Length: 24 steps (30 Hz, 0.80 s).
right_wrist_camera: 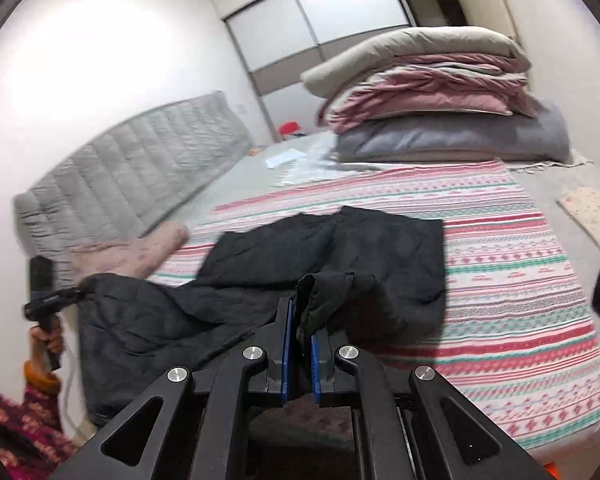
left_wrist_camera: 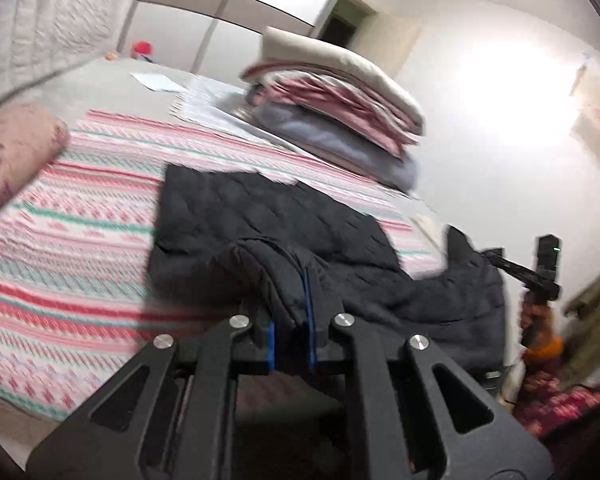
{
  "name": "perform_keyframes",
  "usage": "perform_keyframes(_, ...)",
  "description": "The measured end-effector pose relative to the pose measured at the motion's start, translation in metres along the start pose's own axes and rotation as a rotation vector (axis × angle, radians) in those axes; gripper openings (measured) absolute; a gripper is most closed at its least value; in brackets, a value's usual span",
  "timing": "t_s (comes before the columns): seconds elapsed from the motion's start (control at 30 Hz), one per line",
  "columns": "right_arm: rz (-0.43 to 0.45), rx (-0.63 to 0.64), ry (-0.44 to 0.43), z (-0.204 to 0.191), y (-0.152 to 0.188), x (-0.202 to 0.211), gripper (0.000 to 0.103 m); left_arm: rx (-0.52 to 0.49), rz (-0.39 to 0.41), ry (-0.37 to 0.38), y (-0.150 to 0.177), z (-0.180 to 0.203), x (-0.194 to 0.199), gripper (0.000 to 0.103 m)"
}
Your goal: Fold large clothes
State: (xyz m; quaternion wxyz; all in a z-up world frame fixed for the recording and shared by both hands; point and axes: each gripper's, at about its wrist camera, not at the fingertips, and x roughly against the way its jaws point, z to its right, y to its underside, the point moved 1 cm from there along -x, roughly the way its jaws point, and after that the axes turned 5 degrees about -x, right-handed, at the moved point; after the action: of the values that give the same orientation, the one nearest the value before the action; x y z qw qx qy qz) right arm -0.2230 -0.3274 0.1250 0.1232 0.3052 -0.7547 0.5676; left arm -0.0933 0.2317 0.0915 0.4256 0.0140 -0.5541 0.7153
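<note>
Fingers of my left gripper (left_wrist_camera: 291, 320) pinch black quilted jacket (left_wrist_camera: 260, 220) fabric — right gripper (right_wrist_camera: 300, 344) likewise (striped bedspread (right_wrist_camera: 520, 280) beyond both fingertips).

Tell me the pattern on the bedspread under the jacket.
Pink, white and teal stripes; clearest in the right wrist view.
</note>
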Motion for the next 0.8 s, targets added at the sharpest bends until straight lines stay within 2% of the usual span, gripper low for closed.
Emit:
perform_keyframes(0.07, 0.004, -0.019, 0.073, 0.016, -0.011, -0.018, 0.007, 0.024, 0.018, -0.042, -0.012, -0.010, -0.021, 0.013)
perform_keyframes(0.17, -0.010, -0.118, 0.077, 0.047, -0.035, -0.058, 0.007, 0.085, 0.059, -0.081, -0.036, -0.028, -0.061, 0.014)
perform_keyframes(0.3, -0.008, -0.222, 0.111, 0.085, -0.068, -0.116, 0.007, 0.121, 0.056, -0.138, -0.072, -0.054, -0.120, 0.015)
perform_keyframes(0.4, -0.005, -0.247, 0.207, 0.104, -0.089, -0.164, 0.008, 0.136, 0.044, -0.194, -0.090, -0.071, -0.161, 0.019)
perform_keyframes(0.47, -0.020, -0.261, 0.307, 0.118, -0.098, -0.200, 0.008, 0.177, 0.029, -0.249, -0.092, -0.087, -0.191, 0.021)
perform_keyframes(0.6, -0.086, -0.341, 0.365, 0.145, -0.091, -0.267, 0.009, 0.292, -0.041, -0.331, -0.075, -0.118, -0.258, 0.022)
perform_keyframes(0.7, -0.132, -0.374, 0.402, 0.161, -0.072, -0.304, 0.011, 0.284, -0.043, -0.366, -0.058, -0.122, -0.282, 0.026)
perform_keyframes(0.8, -0.134, -0.362, 0.403, 0.168, -0.054, -0.323, 0.017, 0.251, -0.068, -0.376, -0.052, -0.115, -0.285, 0.031)
